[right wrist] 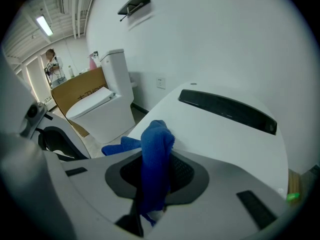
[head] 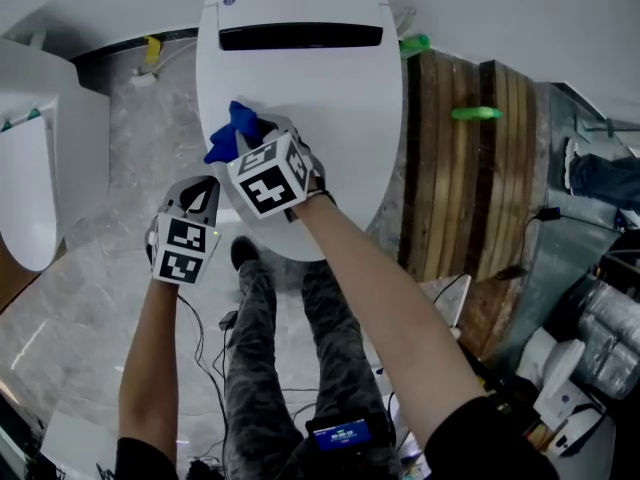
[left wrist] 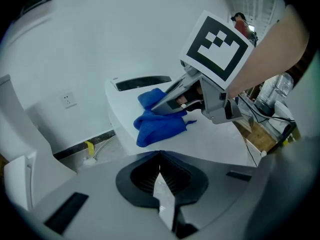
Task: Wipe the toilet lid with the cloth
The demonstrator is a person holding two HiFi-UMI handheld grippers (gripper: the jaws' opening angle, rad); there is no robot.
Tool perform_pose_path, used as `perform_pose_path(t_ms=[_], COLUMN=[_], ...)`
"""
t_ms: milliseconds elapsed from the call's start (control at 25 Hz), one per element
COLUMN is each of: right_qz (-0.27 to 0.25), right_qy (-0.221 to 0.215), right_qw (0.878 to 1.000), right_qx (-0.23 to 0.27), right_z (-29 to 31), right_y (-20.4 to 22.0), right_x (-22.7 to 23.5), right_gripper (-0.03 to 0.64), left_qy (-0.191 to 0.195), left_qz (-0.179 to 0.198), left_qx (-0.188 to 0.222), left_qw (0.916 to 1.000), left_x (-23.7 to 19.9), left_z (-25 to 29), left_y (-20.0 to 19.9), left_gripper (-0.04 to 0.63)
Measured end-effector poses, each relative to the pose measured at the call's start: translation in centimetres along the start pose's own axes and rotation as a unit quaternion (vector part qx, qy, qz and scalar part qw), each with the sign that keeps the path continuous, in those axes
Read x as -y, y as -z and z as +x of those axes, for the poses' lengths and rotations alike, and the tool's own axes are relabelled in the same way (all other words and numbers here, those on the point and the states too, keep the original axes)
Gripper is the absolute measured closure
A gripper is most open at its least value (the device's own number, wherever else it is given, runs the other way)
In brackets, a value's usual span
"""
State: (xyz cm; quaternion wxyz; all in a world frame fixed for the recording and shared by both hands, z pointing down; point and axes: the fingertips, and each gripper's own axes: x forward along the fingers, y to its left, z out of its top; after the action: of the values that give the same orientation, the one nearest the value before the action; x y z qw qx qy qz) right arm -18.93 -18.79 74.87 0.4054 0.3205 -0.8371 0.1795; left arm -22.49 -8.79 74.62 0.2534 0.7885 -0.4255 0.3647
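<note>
There are two toilets, the middle toilet (head: 300, 78) and the left toilet (head: 35, 158). One blue cloth (head: 230, 133) is in view. There are two grippers, the left gripper (head: 203, 196) and the right gripper (head: 250, 138), and two marker cubes, the left cube (head: 185, 250) and the right cube (head: 268, 178). At the right are two green pieces, the near green piece (head: 475, 113) and the far green piece (head: 415, 43). There is one wall socket (left wrist: 67, 100) and one yellow tag (head: 152, 50).

Cloth (head: 232, 133) bright blue against plain white toilet lid (head: 340, 128) with one black strip (head: 300, 36); marker cubes (head: 268, 178) black-and-white squares; floor (head: 110, 268) grey veined marble; trousers (head: 255, 368) grey camouflage; wooden planks (head: 450, 168) dark brown.
</note>
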Motion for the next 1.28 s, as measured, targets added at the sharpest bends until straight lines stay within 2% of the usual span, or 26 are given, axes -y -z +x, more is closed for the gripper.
perform_pose_path(t_ms=[280, 600, 1000, 1280], right_qz=[-0.024, -0.059, -0.078, -0.03], right_qy=[-0.02, -0.044, -0.06, -0.075], right_qw=[0.999, 0.996, 0.993, 0.994], right_qx=[-0.017, -0.042, -0.057, -0.073], right_z=[0.1, -1.1, -4.4, -7.1], right_y=[1.2, 4.2, 8.6, 12.0], right_x=[-4.2, -6.8, -3.6, 1.4], right_gripper=[0.528, 0.528, 0.523, 0.514], left_qy=[-0.002, -0.01, -0.001, 0.011], left_qz=[0.001, 0.013, 0.023, 0.042], left_qx=[-0.003, -0.007, -0.014, -0.022], left_qw=[1.0, 0.9998, 0.9996, 0.9988], left_x=[0.2, 1.1, 6.2, 10.2], left_z=[-1.7, -2.9, -0.9, 1.2], left_y=[2.5, 2.8, 1.0, -1.5], left_gripper=[0.584, 0.584, 0.584, 0.584])
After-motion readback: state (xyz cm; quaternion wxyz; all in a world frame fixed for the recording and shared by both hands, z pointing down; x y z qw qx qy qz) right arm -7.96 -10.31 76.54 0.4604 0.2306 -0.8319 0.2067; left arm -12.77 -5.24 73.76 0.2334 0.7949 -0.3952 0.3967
